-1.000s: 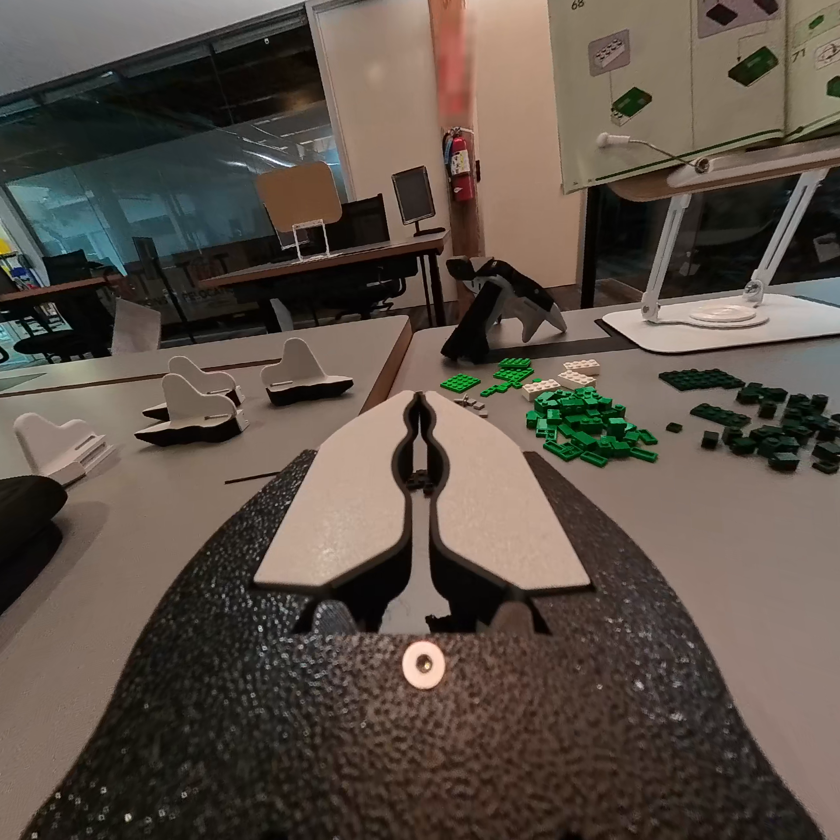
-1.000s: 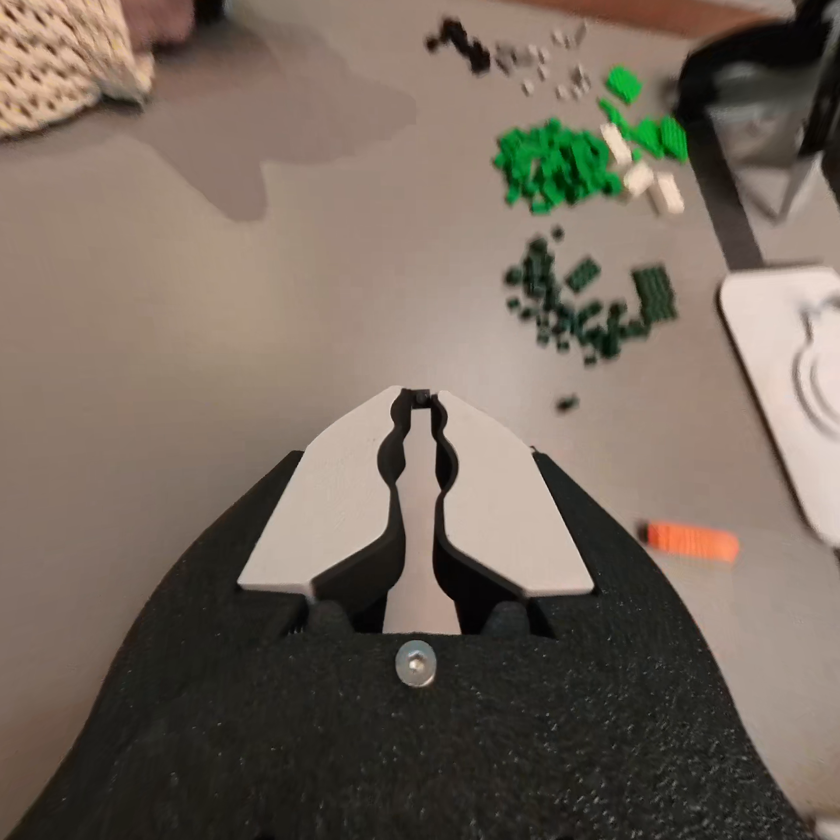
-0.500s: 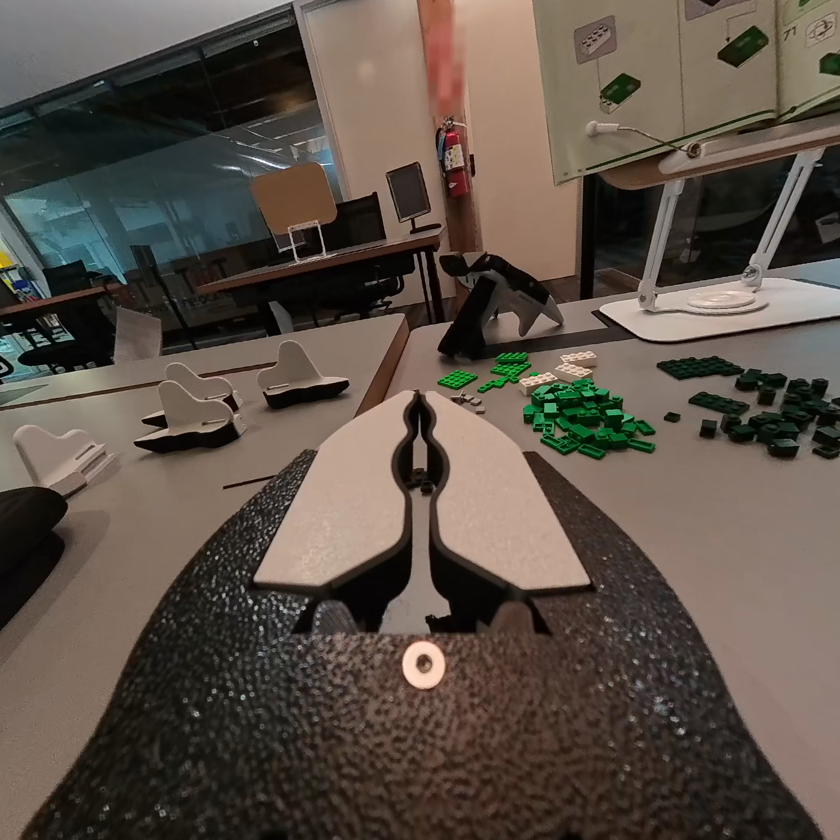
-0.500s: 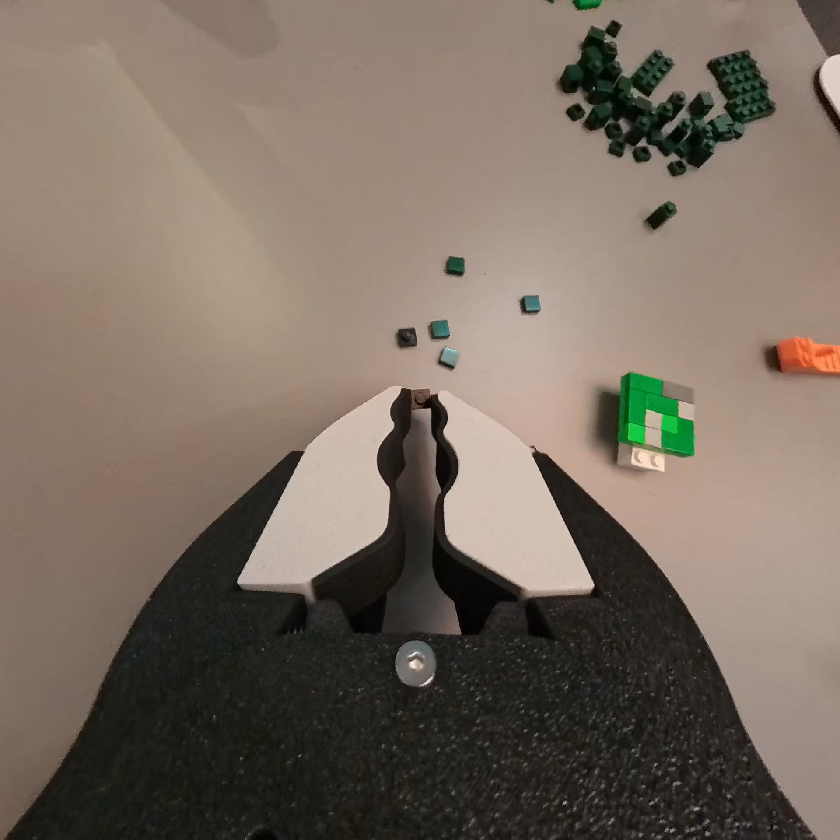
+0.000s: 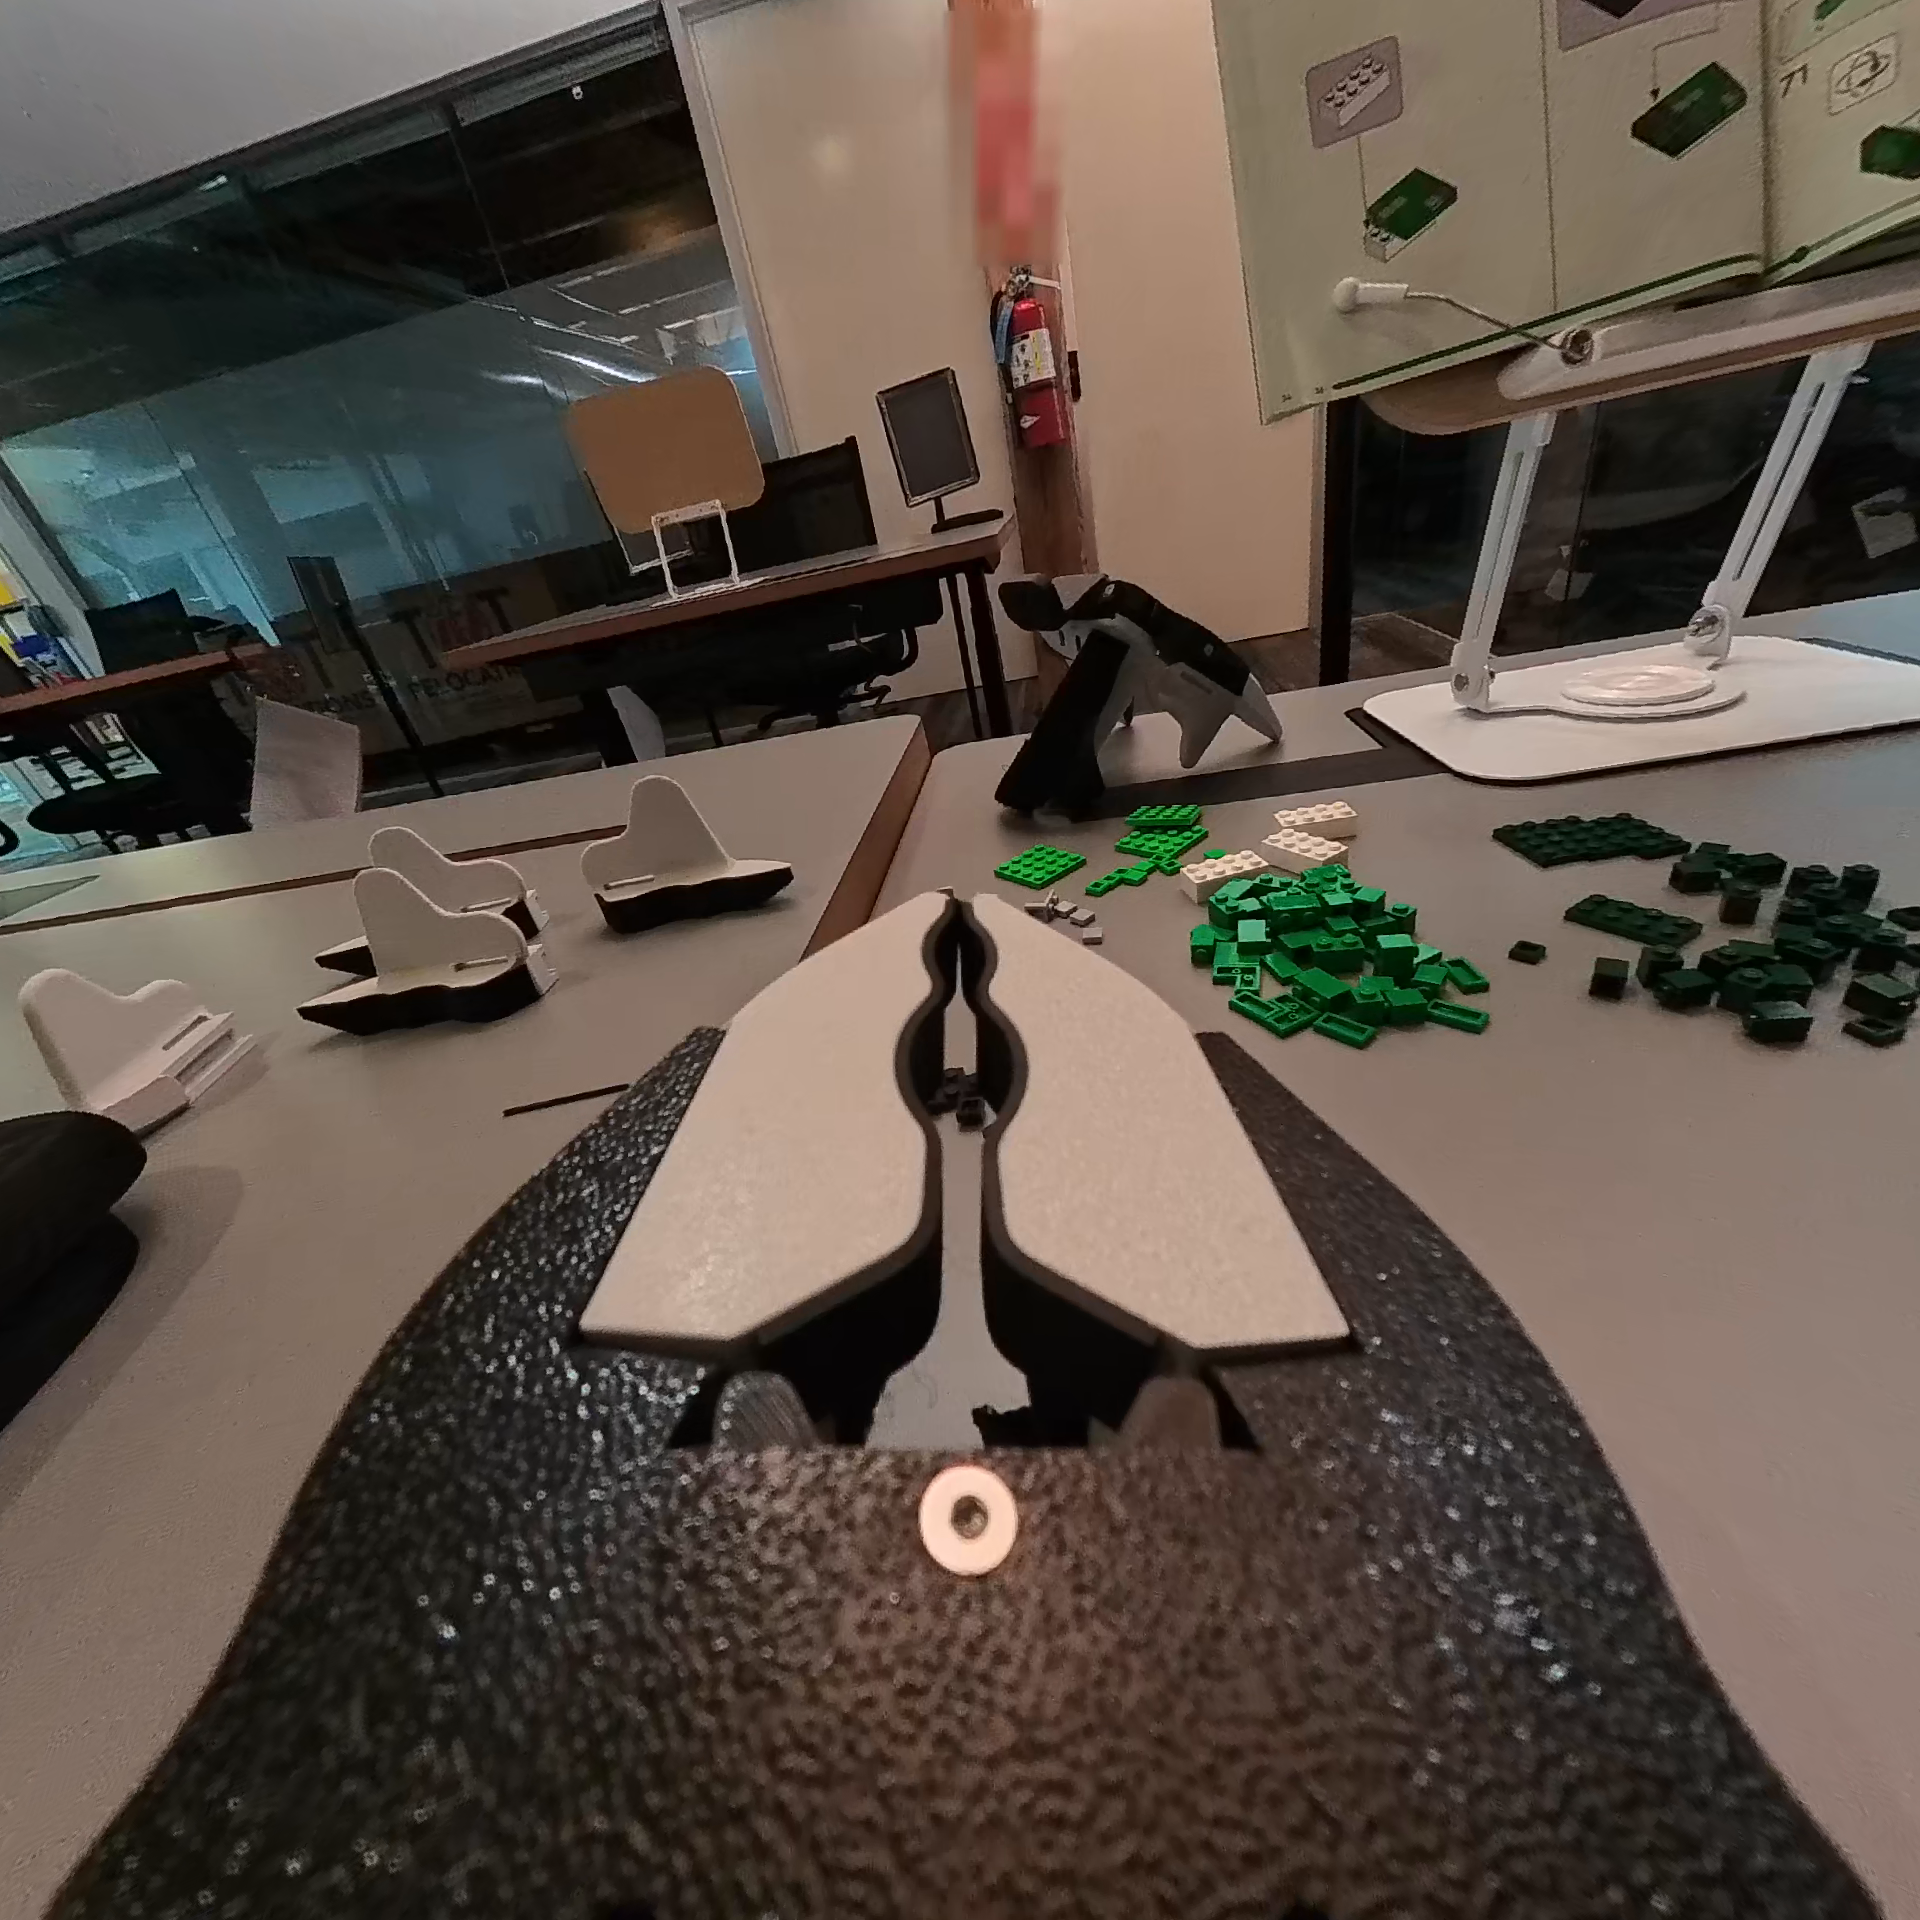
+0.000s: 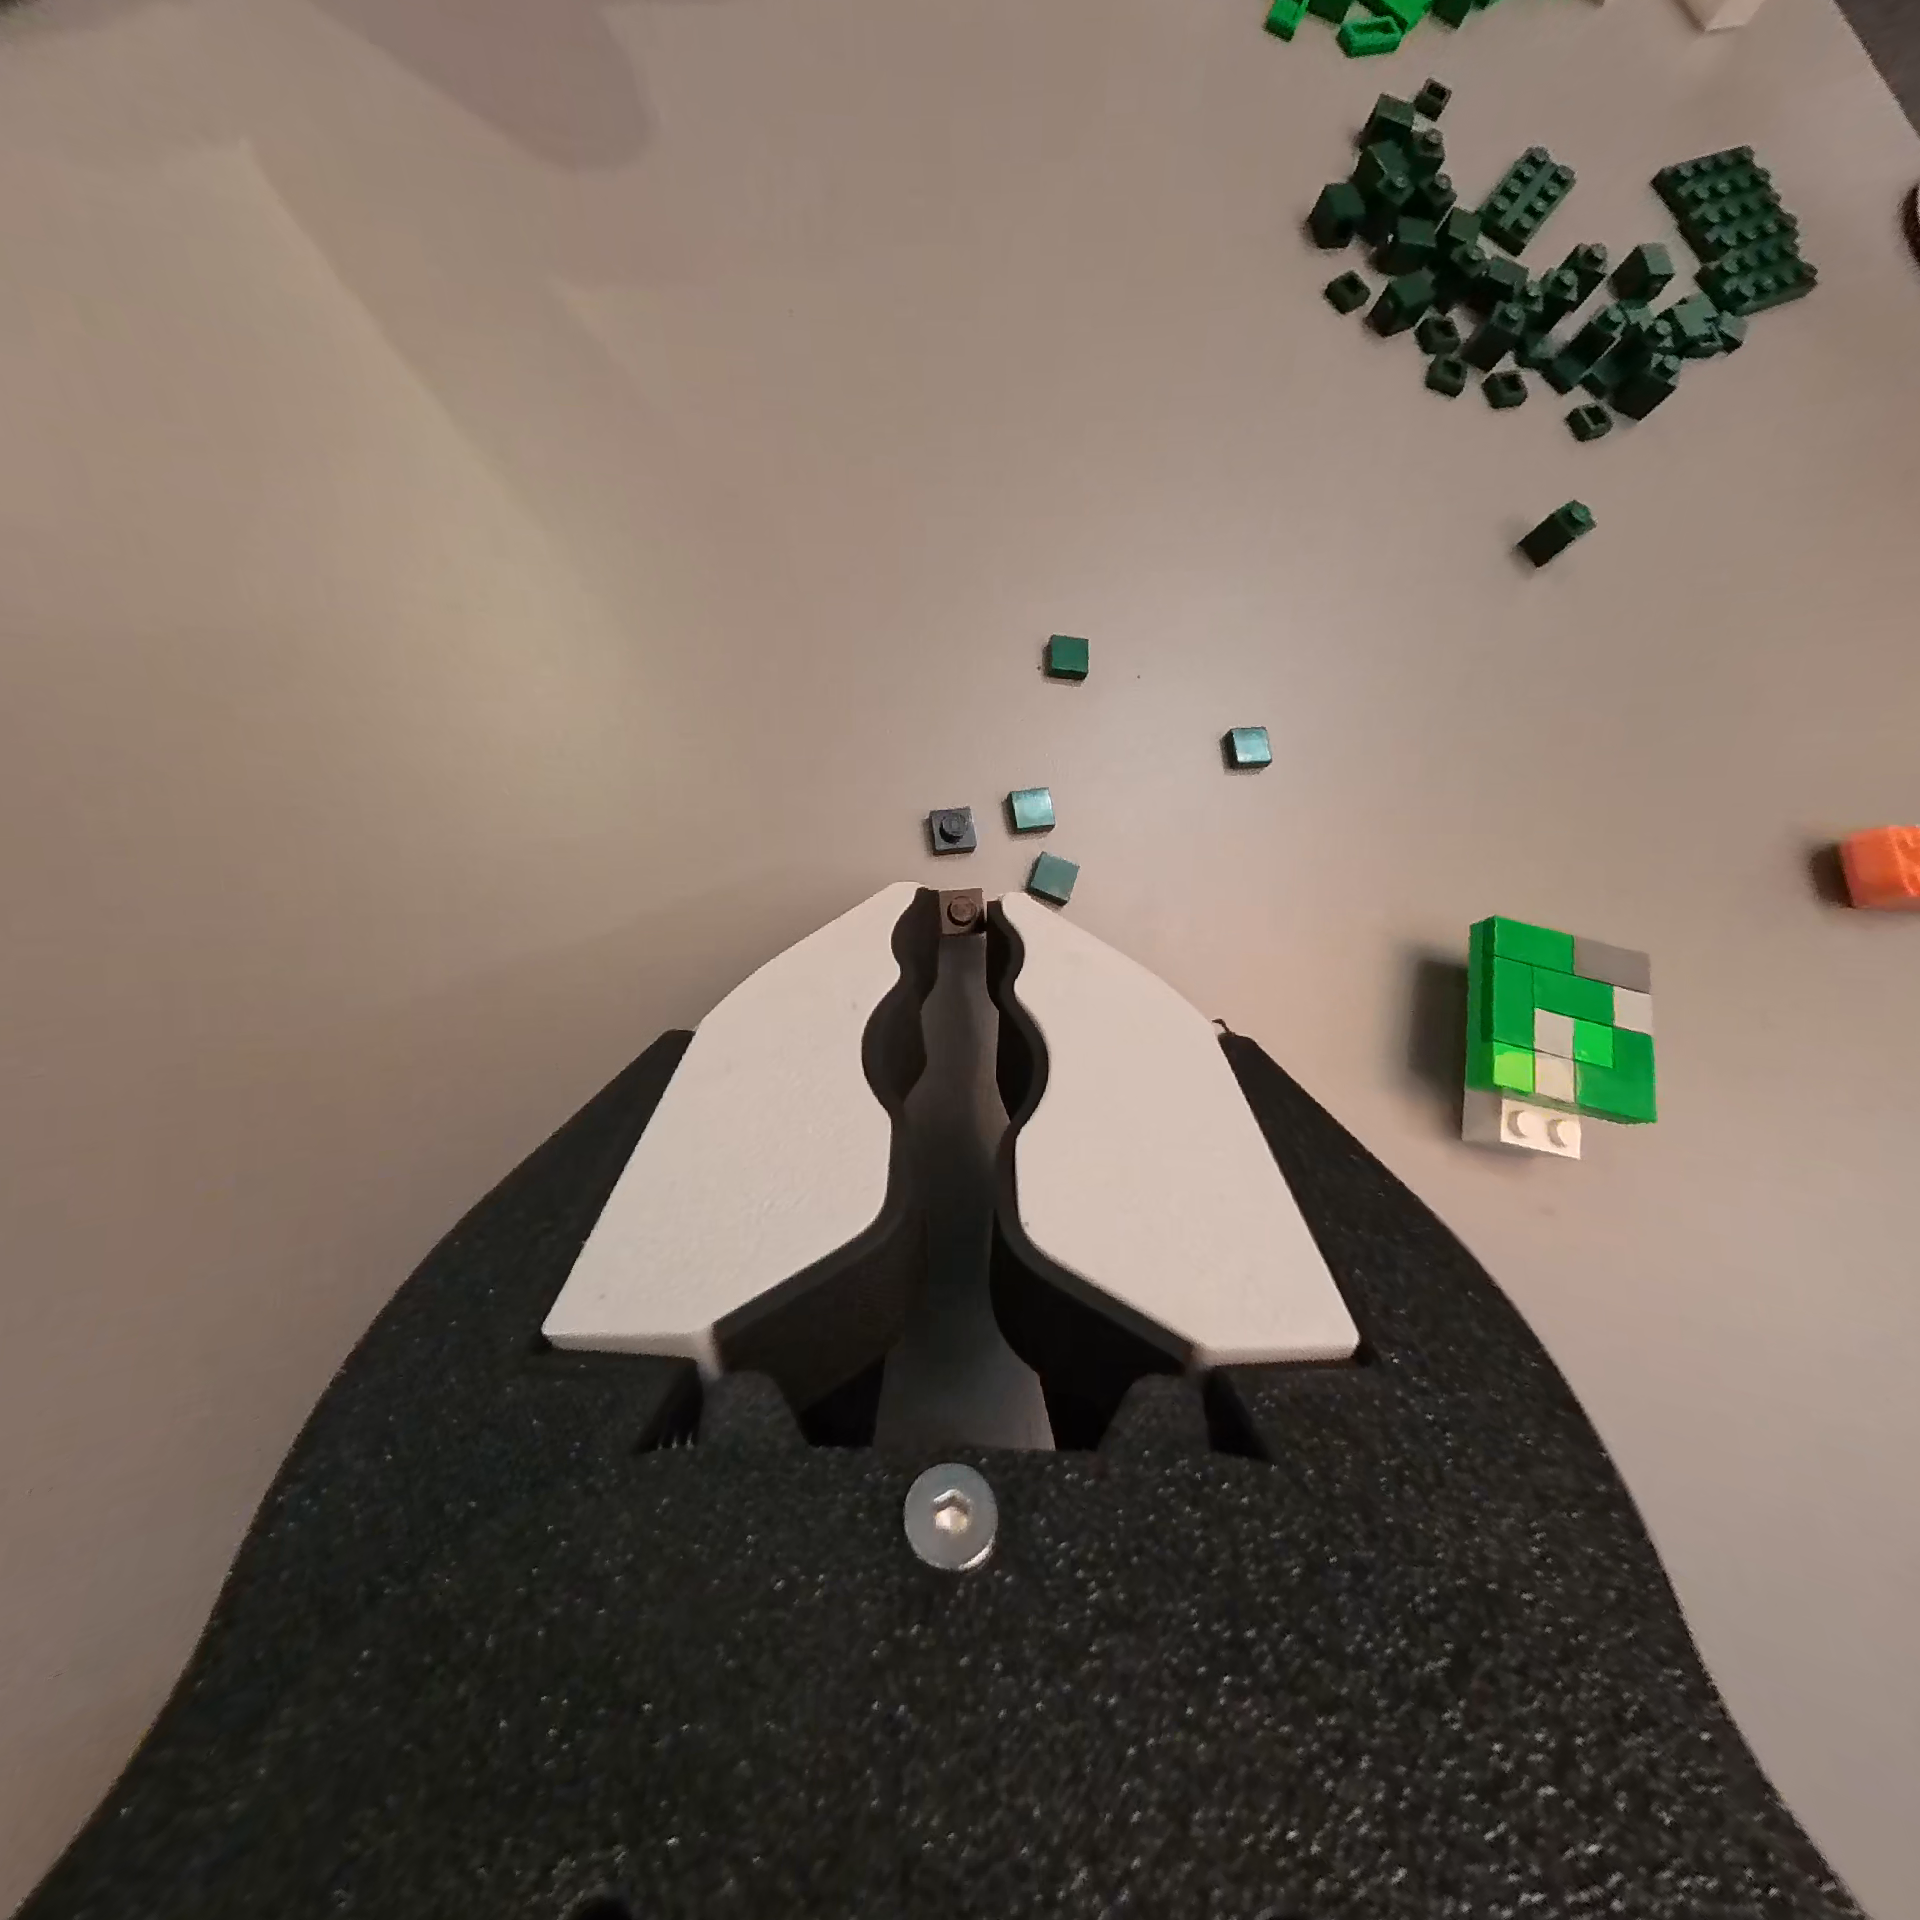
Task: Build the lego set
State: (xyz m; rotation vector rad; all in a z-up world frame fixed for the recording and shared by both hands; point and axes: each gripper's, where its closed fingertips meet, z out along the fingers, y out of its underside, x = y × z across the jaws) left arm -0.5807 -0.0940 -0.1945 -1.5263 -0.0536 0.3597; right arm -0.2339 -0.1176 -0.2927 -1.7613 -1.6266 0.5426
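In the right wrist view, my right gripper [image 6: 961, 906] is shut on a small dark one-stud plate [image 6: 961, 912] held at its fingertips, just above the table. Right ahead of it lie a matching dark plate [image 6: 951, 831] and several small dark green tiles [image 6: 1031, 809]. A partly built green, grey and white block [image 6: 1558, 1029] lies to the right. In the left wrist view, my left gripper [image 5: 961, 906] is shut, low over the table. A few small dark pieces [image 5: 961, 1096] show through the gap between its fingers. A bright green brick pile [image 5: 1330, 966] lies ahead to the right.
A dark green brick pile [image 6: 1558, 281] [image 5: 1787, 935], white bricks [image 5: 1309, 831] and an orange brick separator [image 6: 1881, 878] lie on the table. An instruction booklet [image 5: 1558, 156] sits on a white stand [image 5: 1621, 707]. A spare gripper [image 5: 1122, 686] and loose white finger parts [image 5: 436, 935] stand farther off. My hands' fingertips stand some 35 cm from each other. The orange brick separator [image 6: 1881, 878] is closer to my right gripper, around 20 cm from its tips; the left tips are 40 cm off.
My right gripper, still holding the small dark plate, has swung from facing the far brick piles to hovering over the loose tiles near the built block. The left gripper has barely moved.
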